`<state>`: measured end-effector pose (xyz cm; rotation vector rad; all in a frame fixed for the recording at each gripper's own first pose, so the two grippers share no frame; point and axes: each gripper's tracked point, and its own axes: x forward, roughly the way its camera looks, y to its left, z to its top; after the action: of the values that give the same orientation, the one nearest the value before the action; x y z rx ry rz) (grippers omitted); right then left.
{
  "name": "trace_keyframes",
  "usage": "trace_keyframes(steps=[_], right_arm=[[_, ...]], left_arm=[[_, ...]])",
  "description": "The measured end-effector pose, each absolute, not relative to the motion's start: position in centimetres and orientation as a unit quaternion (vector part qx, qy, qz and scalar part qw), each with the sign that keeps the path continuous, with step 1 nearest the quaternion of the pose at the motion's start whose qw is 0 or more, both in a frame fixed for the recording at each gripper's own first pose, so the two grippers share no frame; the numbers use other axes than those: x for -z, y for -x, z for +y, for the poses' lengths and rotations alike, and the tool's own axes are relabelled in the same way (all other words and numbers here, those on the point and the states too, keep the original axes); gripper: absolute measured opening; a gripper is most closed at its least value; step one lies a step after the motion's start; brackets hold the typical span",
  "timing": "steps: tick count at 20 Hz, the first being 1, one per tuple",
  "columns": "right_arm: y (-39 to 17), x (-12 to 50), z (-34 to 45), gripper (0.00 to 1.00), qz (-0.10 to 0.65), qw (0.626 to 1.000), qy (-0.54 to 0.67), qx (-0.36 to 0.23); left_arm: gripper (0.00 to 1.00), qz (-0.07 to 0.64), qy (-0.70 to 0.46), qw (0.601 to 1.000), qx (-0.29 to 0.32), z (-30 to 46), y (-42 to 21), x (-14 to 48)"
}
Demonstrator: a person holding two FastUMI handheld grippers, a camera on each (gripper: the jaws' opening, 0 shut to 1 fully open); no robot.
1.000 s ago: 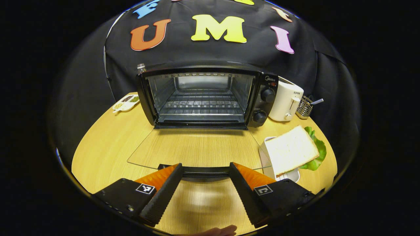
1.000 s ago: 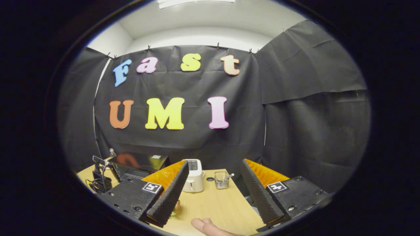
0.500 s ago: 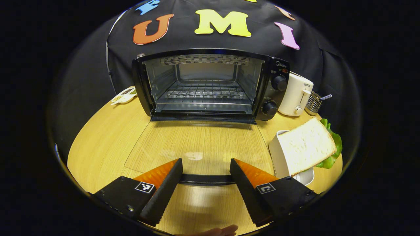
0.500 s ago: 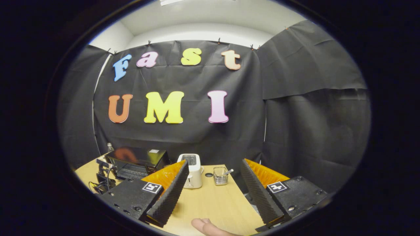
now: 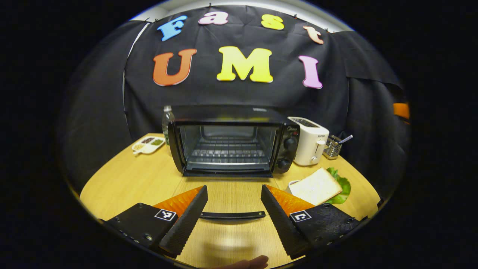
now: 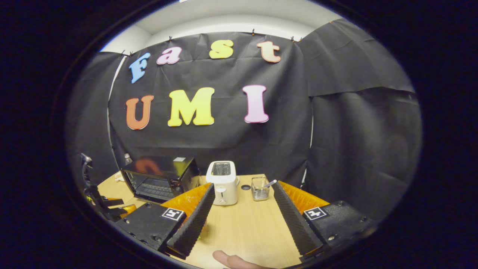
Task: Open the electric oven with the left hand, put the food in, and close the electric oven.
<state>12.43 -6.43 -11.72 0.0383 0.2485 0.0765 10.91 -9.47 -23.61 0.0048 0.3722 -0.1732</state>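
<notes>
The black electric oven (image 5: 231, 149) stands at mid-table with its glass door (image 5: 229, 194) folded down flat and a bare wire rack inside. The door's black handle (image 5: 232, 215) lies low between the fingers of my left gripper (image 5: 233, 188), which is open and does not press on it. A slice of white bread (image 5: 315, 186) rests on a white dish (image 5: 292, 184) over green lettuce (image 5: 340, 186), right of the door. My right gripper (image 6: 243, 185) hangs open and empty over the table's right part, with the oven (image 6: 160, 177) off to its left.
A white toaster (image 5: 309, 145) and a wire utensil basket (image 5: 332, 146) stand right of the oven. A divided seasoning dish (image 5: 148, 144) and a bottle (image 5: 167, 119) sit to its left. The round wooden table (image 5: 123, 179) ends just below both grippers.
The left gripper has drawn back from the oven and tilted up, so the oven looks smaller and the handle sits lower between its fingers. The right gripper has tipped down a little toward the toaster.
</notes>
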Motion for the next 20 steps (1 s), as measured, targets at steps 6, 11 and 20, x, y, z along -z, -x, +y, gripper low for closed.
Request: trace_keyframes(steps=[6, 11, 20], right_arm=[[-16.4, 18.4, -3.9, 1.00, 0.237, 0.965, -0.043, -0.102], [-16.4, 24.6, 0.9, 0.99, 0.364, 0.901, -0.119, -0.203], [-17.4, 30.3, 6.0, 0.80, 0.492, 0.802, -0.209, -0.268]], left_arm=[[0.94, 0.063, -0.026, 0.996, 0.059, -7.0, -7.5, 13.1], [0.95, 0.011, -0.014, 0.999, 0.043, -5.3, -3.6, 9.1], [0.96, -0.002, -0.039, 0.999, 0.023, -4.0, -1.7, 8.1]])
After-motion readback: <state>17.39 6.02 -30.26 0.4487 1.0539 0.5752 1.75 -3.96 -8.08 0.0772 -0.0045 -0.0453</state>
